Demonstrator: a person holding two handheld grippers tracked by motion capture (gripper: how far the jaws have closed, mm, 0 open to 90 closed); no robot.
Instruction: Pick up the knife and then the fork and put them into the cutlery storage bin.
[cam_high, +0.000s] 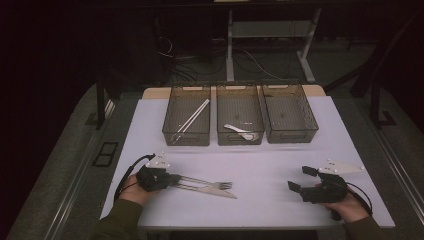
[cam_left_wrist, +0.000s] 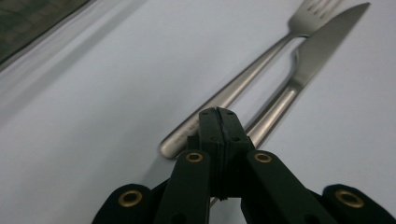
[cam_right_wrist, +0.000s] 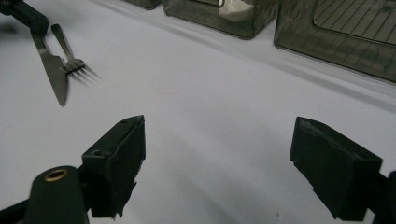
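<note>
Black jaws of the left gripper (cam_left_wrist: 218, 122) are pressed together, just above the handle ends of a steel fork (cam_left_wrist: 243, 84) and knife (cam_left_wrist: 303, 70) lying side by side on the white table (cam_high: 270, 200). Right gripper (cam_right_wrist: 217, 154) gapes wide. Beyond stand three dark mesh bins: chopsticks (cam_high: 192, 117) in one, spoon (cam_high: 240, 131) in another.

Left gripper (cam_high: 176, 180), jaws pressed together, lies low at near left, held in the left hand (cam_high: 134, 188); right gripper (cam_high: 300, 178), jaws spread wide, rests near right.
</note>
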